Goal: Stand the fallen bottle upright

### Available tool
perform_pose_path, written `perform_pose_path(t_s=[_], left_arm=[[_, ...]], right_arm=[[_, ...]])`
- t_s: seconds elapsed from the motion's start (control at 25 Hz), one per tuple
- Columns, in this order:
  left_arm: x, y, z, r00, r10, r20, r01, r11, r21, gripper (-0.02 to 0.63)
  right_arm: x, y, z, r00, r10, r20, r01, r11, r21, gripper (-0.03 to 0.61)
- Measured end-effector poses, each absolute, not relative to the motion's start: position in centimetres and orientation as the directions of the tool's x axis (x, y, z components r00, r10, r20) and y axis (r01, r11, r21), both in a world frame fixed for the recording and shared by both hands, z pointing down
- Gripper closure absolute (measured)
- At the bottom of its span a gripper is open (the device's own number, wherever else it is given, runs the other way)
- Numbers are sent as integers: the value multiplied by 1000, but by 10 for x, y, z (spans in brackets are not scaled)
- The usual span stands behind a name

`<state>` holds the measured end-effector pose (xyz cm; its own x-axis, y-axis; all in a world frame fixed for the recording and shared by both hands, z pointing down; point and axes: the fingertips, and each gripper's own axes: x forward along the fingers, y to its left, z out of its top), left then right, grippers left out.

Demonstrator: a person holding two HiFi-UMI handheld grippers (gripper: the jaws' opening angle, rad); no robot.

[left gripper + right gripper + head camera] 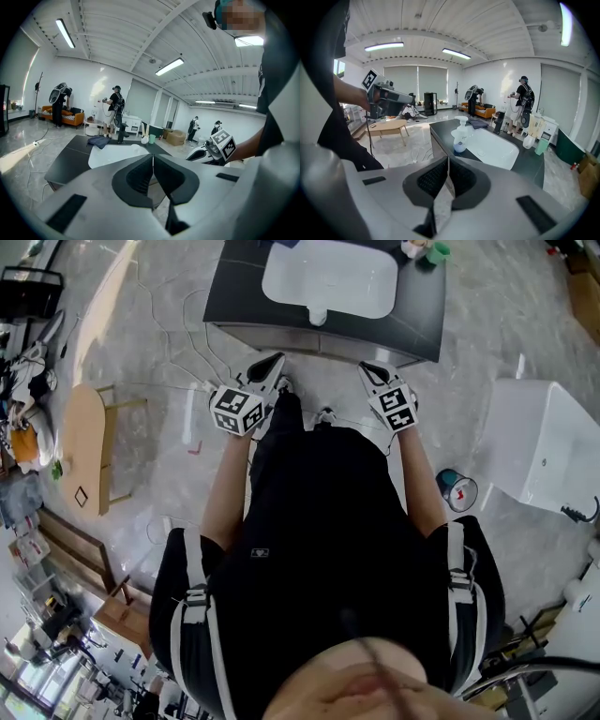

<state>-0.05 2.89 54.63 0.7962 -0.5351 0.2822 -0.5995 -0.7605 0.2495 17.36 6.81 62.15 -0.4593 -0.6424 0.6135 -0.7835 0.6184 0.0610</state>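
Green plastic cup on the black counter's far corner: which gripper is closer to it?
Right. The right gripper, shut, hangs short of the black counter, toward its end with the green cup. The left gripper, also shut, hangs toward the opposite end.

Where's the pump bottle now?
Right gripper view, centre: the pump bottle stands upright on the dark counter, at the near rim of the white sink.

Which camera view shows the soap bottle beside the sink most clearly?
The right gripper view. There the soap bottle stands upright at the sink's edge, seen from the side with its pump. The head view shows only a small white shape from above. In the left gripper view I cannot find it.
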Motion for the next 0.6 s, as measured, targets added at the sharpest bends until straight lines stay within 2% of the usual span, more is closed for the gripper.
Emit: perform_pose_path(t_s=[0.6], left_arm=[[17, 44, 545, 774, -568, 279, -629, -742, 232, 598]], right_arm=[[189, 75, 629, -497, -617, 610, -767, 641, 24, 509]])
